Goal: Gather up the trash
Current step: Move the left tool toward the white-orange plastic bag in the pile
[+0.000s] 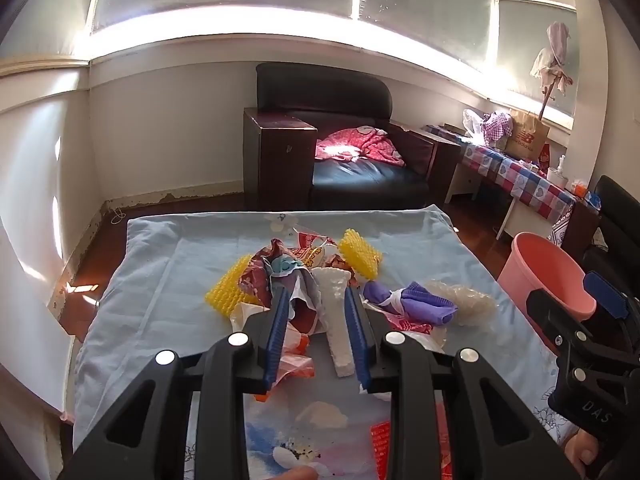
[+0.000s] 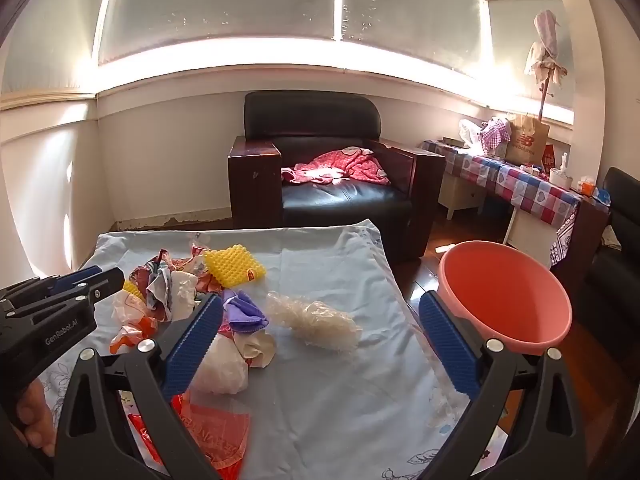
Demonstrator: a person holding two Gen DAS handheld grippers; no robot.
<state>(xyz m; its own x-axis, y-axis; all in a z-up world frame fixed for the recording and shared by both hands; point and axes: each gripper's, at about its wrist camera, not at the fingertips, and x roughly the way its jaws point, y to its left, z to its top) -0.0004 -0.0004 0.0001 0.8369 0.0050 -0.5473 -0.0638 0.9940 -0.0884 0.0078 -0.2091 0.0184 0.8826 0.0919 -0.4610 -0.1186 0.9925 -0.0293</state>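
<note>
A pile of trash lies on the light blue cloth (image 1: 160, 272): crumpled wrappers (image 1: 276, 268), two yellow foam nets (image 1: 360, 256), a white foam strip (image 1: 336, 320), a purple rag (image 1: 412, 300) and a clear crumpled bag (image 2: 316, 324). My left gripper (image 1: 316, 294) hovers over the pile with its jaws partly apart. The foam strip and a wrapper lie between its fingers, and the pads do not press on either. My right gripper (image 2: 320, 300) stands wide open in front of the clear bag, holding nothing. A pink bin (image 2: 504, 300) stands off the table's right edge.
A red wrapper (image 2: 216, 432) and a white bag (image 2: 224, 368) lie near the front. Beyond the table are a black armchair (image 2: 320, 152) with a pink cloth and, at the right, a checkered side table (image 2: 520, 184) with bags. Wooden floor surrounds the table.
</note>
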